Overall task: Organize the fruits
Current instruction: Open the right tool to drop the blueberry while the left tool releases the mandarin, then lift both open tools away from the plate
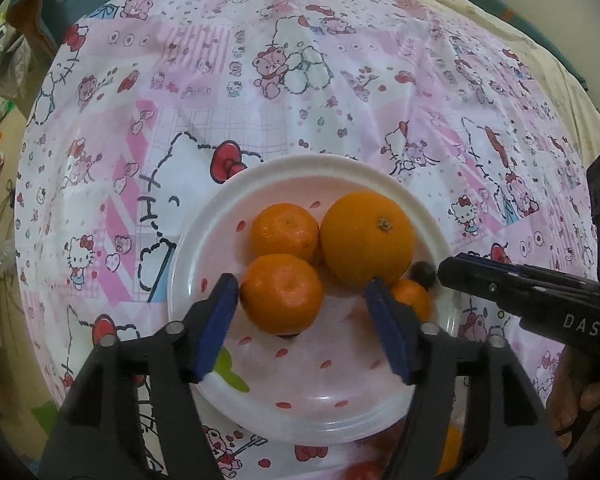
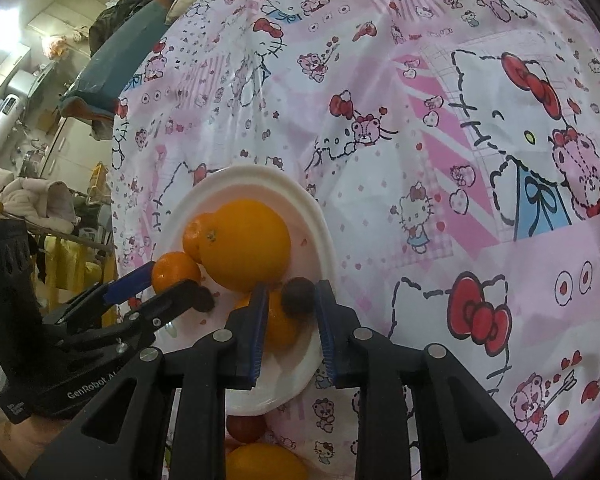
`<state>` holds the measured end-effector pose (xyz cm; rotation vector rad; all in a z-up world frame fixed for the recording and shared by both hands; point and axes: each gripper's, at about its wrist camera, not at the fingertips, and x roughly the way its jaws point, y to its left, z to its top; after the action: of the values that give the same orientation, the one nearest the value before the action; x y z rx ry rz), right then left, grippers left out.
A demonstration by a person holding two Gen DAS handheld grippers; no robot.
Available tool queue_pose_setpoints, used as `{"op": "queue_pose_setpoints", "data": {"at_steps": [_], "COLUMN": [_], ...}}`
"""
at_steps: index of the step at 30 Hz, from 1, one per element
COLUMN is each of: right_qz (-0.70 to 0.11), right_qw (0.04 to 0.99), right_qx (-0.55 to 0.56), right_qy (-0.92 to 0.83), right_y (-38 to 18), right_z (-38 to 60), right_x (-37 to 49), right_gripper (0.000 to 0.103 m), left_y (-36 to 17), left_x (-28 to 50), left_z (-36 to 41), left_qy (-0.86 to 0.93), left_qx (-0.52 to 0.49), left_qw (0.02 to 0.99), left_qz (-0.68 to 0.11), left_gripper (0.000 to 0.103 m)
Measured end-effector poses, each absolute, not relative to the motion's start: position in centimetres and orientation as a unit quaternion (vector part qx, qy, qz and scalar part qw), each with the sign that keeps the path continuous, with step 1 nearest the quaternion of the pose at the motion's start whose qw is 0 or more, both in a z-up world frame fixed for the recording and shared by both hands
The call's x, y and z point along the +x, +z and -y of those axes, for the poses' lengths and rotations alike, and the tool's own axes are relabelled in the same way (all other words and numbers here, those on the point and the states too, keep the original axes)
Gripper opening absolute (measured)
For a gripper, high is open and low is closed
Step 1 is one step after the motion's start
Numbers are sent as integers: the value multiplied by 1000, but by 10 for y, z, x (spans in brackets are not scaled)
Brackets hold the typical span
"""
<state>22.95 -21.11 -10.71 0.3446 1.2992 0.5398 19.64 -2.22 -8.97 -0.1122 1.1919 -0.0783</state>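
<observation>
Nearest the left wrist camera, the left gripper (image 1: 302, 300) hangs over the white plate (image 1: 204, 236) with its blue pads spread wide; a mandarin (image 1: 282, 294) lies on the plate between them, close against the left-hand pad, while the other pad stands clear of it, so nothing is gripped. The right gripper (image 2: 290, 300) has its jaws only narrowly parted around a small dark round fruit (image 2: 298, 295), which sits between the pad tips at the plate's near rim; whether the pads press on it cannot be told. Just behind that dark fruit lies a small orange-coloured fruit (image 2: 278, 320), partly hidden by the left-hand pad. Further back on the plate, a large orange (image 1: 367, 239) touches a second mandarin (image 1: 285, 233), and both rest against the mandarin between the left pads. Below the plate's near edge, off the plate, a reddish fruit (image 2: 246, 428) and another orange fruit (image 2: 266, 462) lie on the cloth. The plate stands on a pink cartoon-cat tablecloth (image 1: 340, 100) that spreads away to the far side.
</observation>
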Motion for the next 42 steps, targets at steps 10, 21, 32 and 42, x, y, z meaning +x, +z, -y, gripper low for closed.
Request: {"op": "queue_pose_setpoints", "data": {"at_steps": [10, 21, 32, 42], "right_qz": [-589, -586, -576, -565], "right_qw": [752, 756, 765, 778], "right_qx": [169, 167, 161, 149], "right_qy": [241, 239, 238, 231], "right_y": [-103, -93, -72, -52], "right_z": [217, 216, 217, 225], "right_x": [229, 228, 217, 194], "right_gripper": [59, 59, 59, 60], "left_y": [-92, -81, -67, -52], "left_x": [194, 189, 173, 152], "left_z": [20, 22, 20, 15], "left_qy": [-25, -26, -25, -18], "left_qx": [-50, -48, -56, -46], "left_qw": [824, 833, 842, 852], "left_qz": [-563, -550, -536, -522], "left_gripper": [72, 72, 72, 72]}}
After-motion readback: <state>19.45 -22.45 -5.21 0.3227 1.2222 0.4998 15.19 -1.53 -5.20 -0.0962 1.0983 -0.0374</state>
